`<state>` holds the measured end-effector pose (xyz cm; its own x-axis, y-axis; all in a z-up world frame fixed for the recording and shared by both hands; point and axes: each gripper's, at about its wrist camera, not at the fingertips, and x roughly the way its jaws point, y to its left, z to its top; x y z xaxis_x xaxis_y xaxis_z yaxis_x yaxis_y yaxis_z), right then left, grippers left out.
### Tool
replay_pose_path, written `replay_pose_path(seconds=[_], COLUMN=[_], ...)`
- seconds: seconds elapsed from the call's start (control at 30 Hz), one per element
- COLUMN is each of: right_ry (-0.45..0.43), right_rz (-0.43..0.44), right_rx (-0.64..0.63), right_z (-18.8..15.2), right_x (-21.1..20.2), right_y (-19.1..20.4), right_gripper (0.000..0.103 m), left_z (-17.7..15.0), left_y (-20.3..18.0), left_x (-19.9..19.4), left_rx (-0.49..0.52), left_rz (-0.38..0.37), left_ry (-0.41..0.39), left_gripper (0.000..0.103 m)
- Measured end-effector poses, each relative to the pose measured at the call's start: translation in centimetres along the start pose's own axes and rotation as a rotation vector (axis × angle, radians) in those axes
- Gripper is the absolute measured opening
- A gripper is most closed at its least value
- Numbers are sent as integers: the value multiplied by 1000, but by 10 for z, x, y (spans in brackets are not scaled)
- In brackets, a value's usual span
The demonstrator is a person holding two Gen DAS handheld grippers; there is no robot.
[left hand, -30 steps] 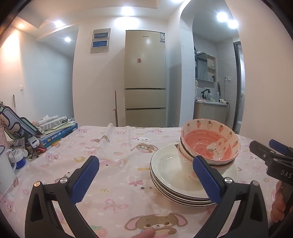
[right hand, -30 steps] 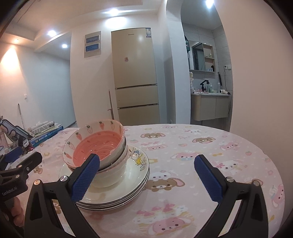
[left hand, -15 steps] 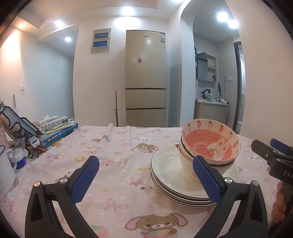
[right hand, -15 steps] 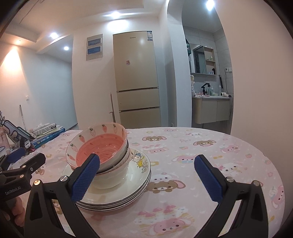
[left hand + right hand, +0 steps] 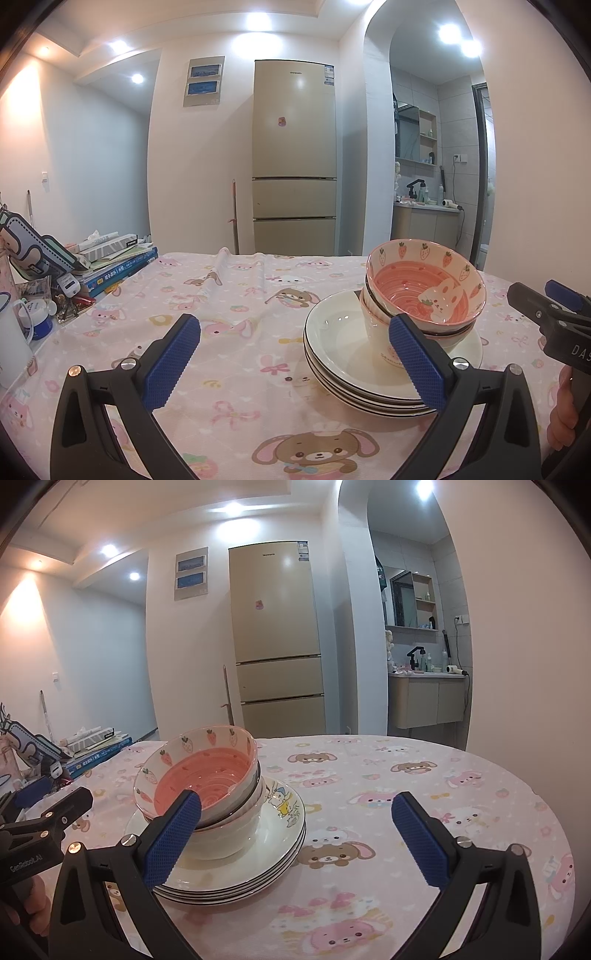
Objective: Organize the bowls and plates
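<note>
Black claw (image 5: 295,363) arms, blue textured pads (image 5: 171,363), silver screws.

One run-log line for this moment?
left gripper: open | right gripper: open | bowls stacked on plates

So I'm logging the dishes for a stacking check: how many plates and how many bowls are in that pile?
Plates: 4, judging by the dark rim lines
Bowls: 3, nested, pink strawberry bowl on top
Total: 7

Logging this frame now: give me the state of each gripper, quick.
Left gripper: open, holding nothing, beside the stacked white ceramic plates.
Right gripper: open, holding nothing.
</note>
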<state>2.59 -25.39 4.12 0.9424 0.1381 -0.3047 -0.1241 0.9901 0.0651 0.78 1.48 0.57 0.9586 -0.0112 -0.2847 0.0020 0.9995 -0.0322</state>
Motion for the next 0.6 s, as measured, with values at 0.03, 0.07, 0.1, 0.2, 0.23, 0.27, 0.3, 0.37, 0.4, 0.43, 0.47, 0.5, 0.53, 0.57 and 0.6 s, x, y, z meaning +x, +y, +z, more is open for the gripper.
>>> replay_pose_path(seconds=[0.03,0.07,0.1,0.2,0.23,0.27,0.3,0.37,0.4,0.43,0.47,0.5,0.53,0.57,0.6], right_ry=[0,0,-1,-1,0,-1,-1,0,1,0,-1,-1,-1,-1,0], right_rz=[0,-1,-4,-5,-6,-6,-5,-6,-6,-6,-6,-6,-5,-6,-6], right_rx=[0,0,1,5,5,5,4,5,5,6,6,6,6,5,5], right_z=[0,0,0,0,0,0,0,0,0,0,0,0,0,0,0], right_x=[0,0,0,-1,0,0,0,0,0,0,0,0,0,0,0], right_y=[0,0,0,-1,-1,-1,-1,-1,-1,-1,-1,-1,-1,-1,-1], right_gripper=[103,103,103,103,103,103,103,103,103,103,103,103,103,103,103], left_z=[0,0,0,0,0,0,0,0,0,0,0,0,0,0,0], left_y=[0,0,0,1,0,1,0,0,1,0,0,0,0,1,0], left_x=[0,0,0,0,0,0,0,0,0,0,0,0,0,0,0], left_rx=[0,-1,0,1,0,0,0,1,0,0,0,0,1,1,0], left_rz=[1,2,0,0,0,0,0,0,0,0,0,0,0,0,0], left_ry=[0,0,-2,-2,-1,0,-1,-1,-1,0,-1,-1,-1,-2,-1], left_gripper=[103,103,103,103,103,103,103,103,103,103,103,103,103,103,103])
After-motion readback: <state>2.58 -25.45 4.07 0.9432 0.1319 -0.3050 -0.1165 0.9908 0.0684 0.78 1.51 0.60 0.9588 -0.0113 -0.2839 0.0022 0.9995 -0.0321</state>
